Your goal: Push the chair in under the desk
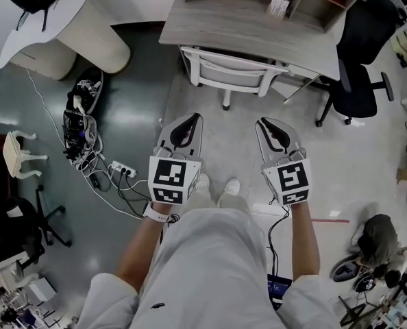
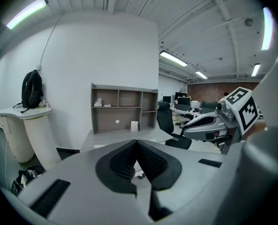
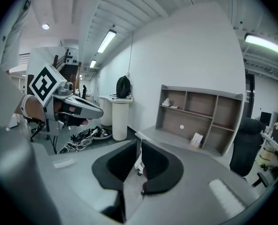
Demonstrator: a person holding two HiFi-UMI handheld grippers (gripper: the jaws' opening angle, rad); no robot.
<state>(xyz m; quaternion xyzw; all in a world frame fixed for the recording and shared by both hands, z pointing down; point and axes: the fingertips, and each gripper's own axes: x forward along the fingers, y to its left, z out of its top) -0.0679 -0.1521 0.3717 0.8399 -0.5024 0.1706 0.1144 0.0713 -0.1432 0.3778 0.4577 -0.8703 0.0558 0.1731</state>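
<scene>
Finding: the white chair (image 1: 232,69) stands with its seat under the desk (image 1: 217,22) and its backrest near the desk edge.

Both tools hang well apart from it. The left gripper (image 1: 190,118) has its jaws pressed together. The right gripper (image 1: 266,123) shows a thin gap with nothing in it.

Risk: a further shove would likely jam the backrest against the desk. An uneven push could skew the chair toward the black office chair (image 1: 358,81).

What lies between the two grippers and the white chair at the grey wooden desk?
Only bare pale floor, in the head view, between left gripper, right gripper and white chair.
</scene>
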